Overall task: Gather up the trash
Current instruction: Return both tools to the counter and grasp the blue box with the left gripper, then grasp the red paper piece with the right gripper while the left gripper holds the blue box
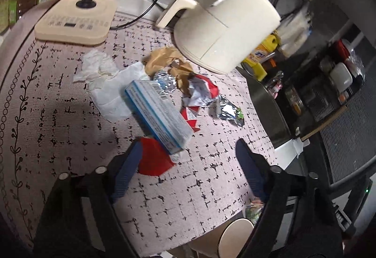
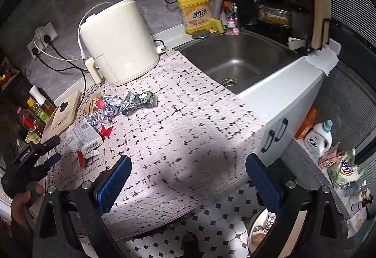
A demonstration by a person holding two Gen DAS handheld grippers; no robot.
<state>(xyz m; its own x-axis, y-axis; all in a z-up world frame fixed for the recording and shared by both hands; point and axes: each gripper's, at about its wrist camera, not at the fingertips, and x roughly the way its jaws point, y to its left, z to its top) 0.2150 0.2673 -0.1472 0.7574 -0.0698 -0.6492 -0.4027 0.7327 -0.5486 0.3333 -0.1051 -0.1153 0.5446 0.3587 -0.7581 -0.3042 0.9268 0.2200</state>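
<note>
Setting: a kitchen counter covered by a pale pink mat (image 1: 70, 98) printed with broken black grid lines.
Trash pile: it lies in the middle of the mat, just in front of a cream plastic air fryer (image 1: 225, 22).
Box: a pale blue and white cardboard carton (image 1: 157, 114) lies tilted across the pile, resting on a flat red scrap of card (image 1: 154, 161).
Tissue: crumpled white paper tissue (image 1: 101, 79) sits beside the carton, on the side towards a cream appliance base with a black knob (image 1: 77, 18).
Paper: a crushed brown paper bag (image 1: 166, 60) lies against the fryer's foot.
Wrappers: a red and silver foil wrapper (image 1: 202, 91) and a silver foil packet with a green corner (image 1: 229, 111) lie beside the carton on its other side.
Left gripper (image 1: 188, 154): blue padded fingers spread apart, nothing between them; one pad is right by the red scrap.
Right gripper (image 2: 188, 171): blue pads spread wide, empty, over the mat's front edge, well apart from the pile.
Sink: a steel basin (image 2: 242, 62) lies beyond the mat.
Bin: a round cream waste bin (image 2: 263, 232) stands on the tiled floor below the counter edge.
</note>
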